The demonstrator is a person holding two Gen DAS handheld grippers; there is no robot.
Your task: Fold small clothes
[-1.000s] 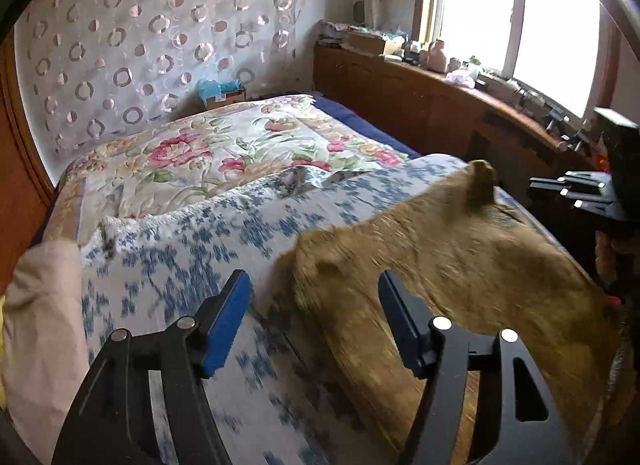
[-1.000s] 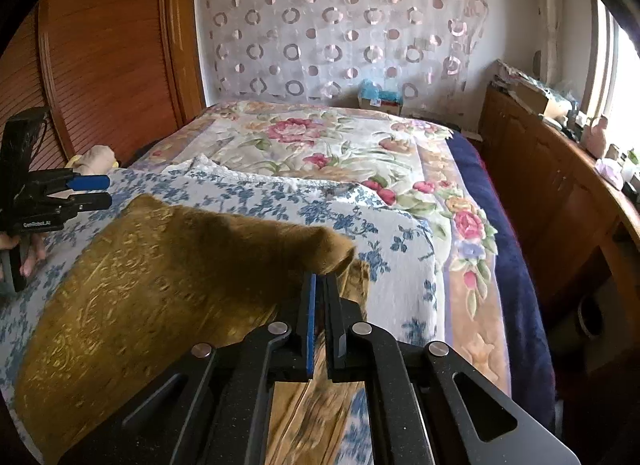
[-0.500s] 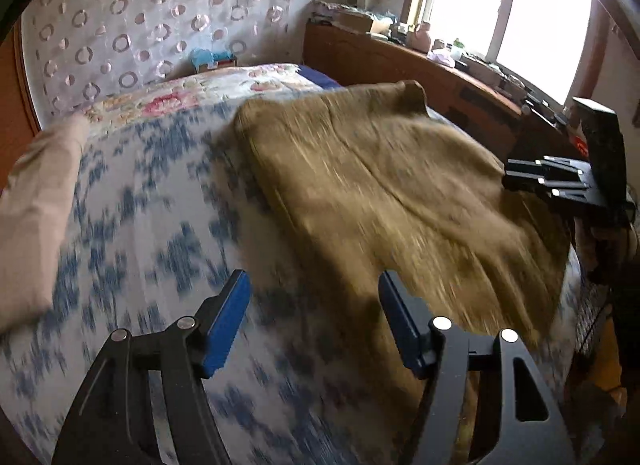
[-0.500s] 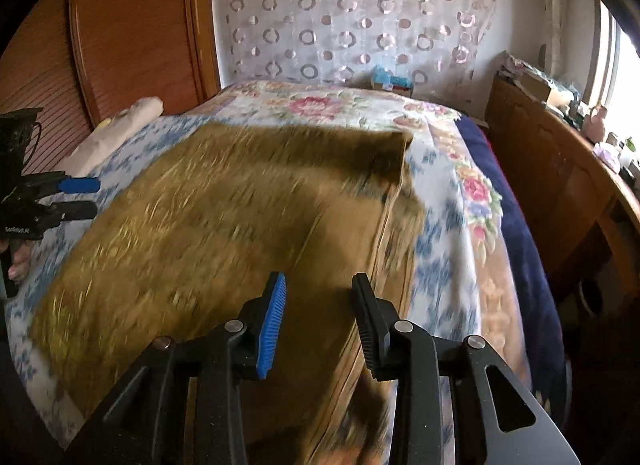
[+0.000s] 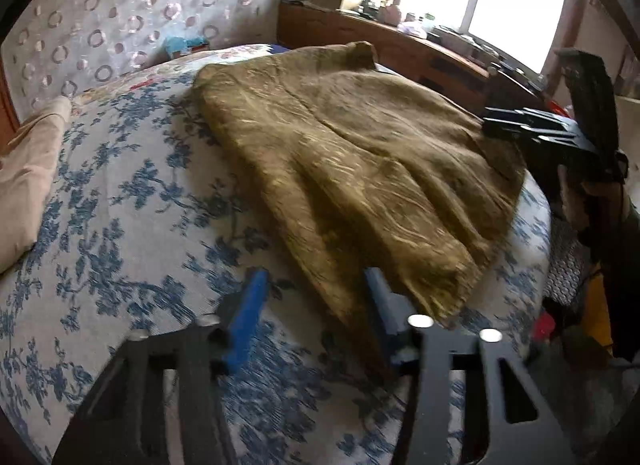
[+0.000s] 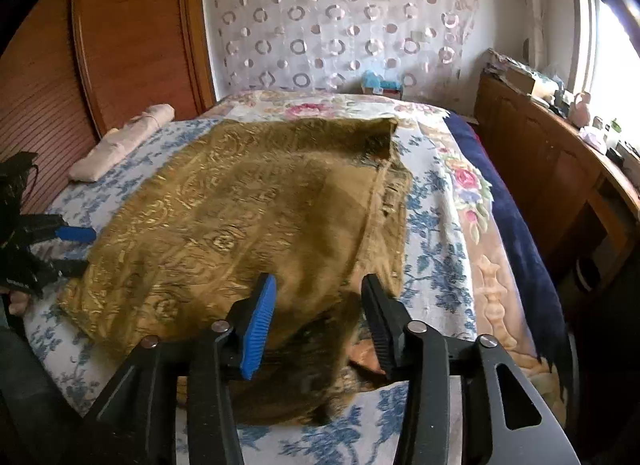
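A bedroom scene from two cameras mounted on hand-held tongs. An olive-gold patterned garment (image 6: 248, 217) lies spread flat on a white bedspread with blue flowers (image 5: 120, 201), which covers the near part of a bed. In the right camera the garment fills the middle of the view, with one corner folded back at about 1 o'clock.

The right tongs (image 6: 318, 305) sit at 6 o'clock in their own view, fingers spread wide apart, gripping nothing, over the garment's near edge. The same tongs appear at 3 o'clock in the left camera (image 5: 520, 127), by the garment's far corner.

The left tongs (image 5: 316, 305) are also spread wide and gripping nothing, at 6 o'clock in their view, with the garment's near edge lying beside the right-hand finger. In the right camera they show at 9 o'clock (image 6: 72, 249), just beside the garment's left edge.

A folded cream cloth (image 6: 124, 141) rests on the bedspread at 10 o'clock, well apart from the garment. Beyond it lie a pink floral quilt (image 6: 460, 177), a circle-patterned curtain (image 6: 340, 25) at 12 o'clock, and a wooden cabinet (image 6: 540, 161) at 3 o'clock.
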